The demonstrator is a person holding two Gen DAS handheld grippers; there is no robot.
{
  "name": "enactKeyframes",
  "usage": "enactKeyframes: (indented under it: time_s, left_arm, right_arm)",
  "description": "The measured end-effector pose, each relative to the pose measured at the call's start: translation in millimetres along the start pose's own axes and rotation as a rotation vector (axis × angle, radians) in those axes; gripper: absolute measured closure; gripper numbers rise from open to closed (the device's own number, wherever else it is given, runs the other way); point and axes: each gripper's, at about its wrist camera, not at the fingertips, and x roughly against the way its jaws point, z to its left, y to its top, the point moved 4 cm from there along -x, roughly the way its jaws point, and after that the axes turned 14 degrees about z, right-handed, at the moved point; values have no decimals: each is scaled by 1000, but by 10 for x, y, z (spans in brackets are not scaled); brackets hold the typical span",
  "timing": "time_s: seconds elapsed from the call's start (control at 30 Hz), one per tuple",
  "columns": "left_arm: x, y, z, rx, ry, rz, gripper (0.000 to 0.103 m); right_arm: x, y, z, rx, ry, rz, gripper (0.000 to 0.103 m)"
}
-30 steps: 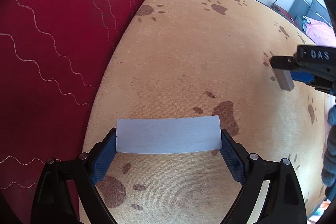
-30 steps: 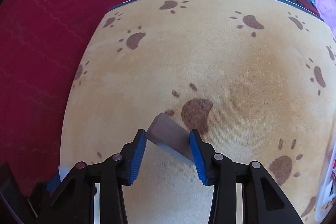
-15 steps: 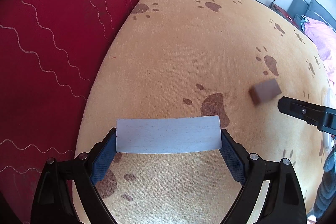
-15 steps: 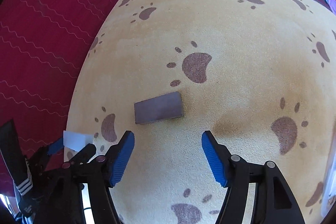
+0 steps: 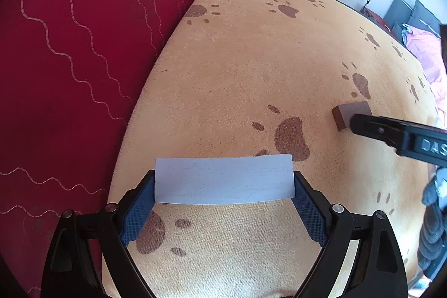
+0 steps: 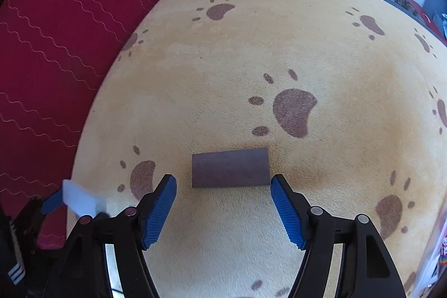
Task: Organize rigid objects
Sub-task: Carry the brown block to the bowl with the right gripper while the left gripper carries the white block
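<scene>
Left hand-held gripper (image 5: 224, 210) clamps pale block (image 5: 223, 178); right hand-held gripper (image 6: 223, 210) just opened, empty.

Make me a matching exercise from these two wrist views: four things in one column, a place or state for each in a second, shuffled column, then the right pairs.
Column one:
1. pale block
2. brown block
3. right gripper
4. red cloth

Column two:
A. jaws apart, pads touching nothing
B. lying loose on the paw-print blanket
C. clamped between the pads of the left gripper
D. beside the blanket, stitched with wavy lines

Pairs: 1-C, 2-B, 3-A, 4-D
</scene>
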Motion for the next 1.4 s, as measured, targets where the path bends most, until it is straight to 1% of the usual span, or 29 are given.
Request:
enactKeyframes:
  time_s: [0.13,0.17,0.2,0.23,0.43,0.67,0.83,1.07,1.4]
  left_arm:
    - [14,-30,17,2,2,0,11]
    - [16,-36,20,3,2,0,11]
    - [21,-50,25,4,2,0,11]
    - [26,-61,29,6,2,-1,11]
    - [62,-106,23,10,4,-6,11]
    - [126,-139,-104,-4,7,-17,11]
    - [176,-197,-288,-31,7,-20,11]
    - [241,-287,-654,-86,9,-21,11]
    - [338,-417,-1203,-162,13,-24,11]
  right_arm:
    - [-38,37,34,5,-45,0,30]
    - [-42,37,37,6,-55,0,32]
    - [-45,34,37,8,-71,1,38]
    - [-44,31,32,11,-87,0,40]
    - [41,-69,-65,-5,-59,-6,40]
    - [223,-430,-317,-58,-17,-20,40]
    - [341,-731,-540,-96,3,-21,40]
    - [562,-1079,-828,-123,25,-40,40]
    - [809,-1408,-1193,-164,53,-70,40]
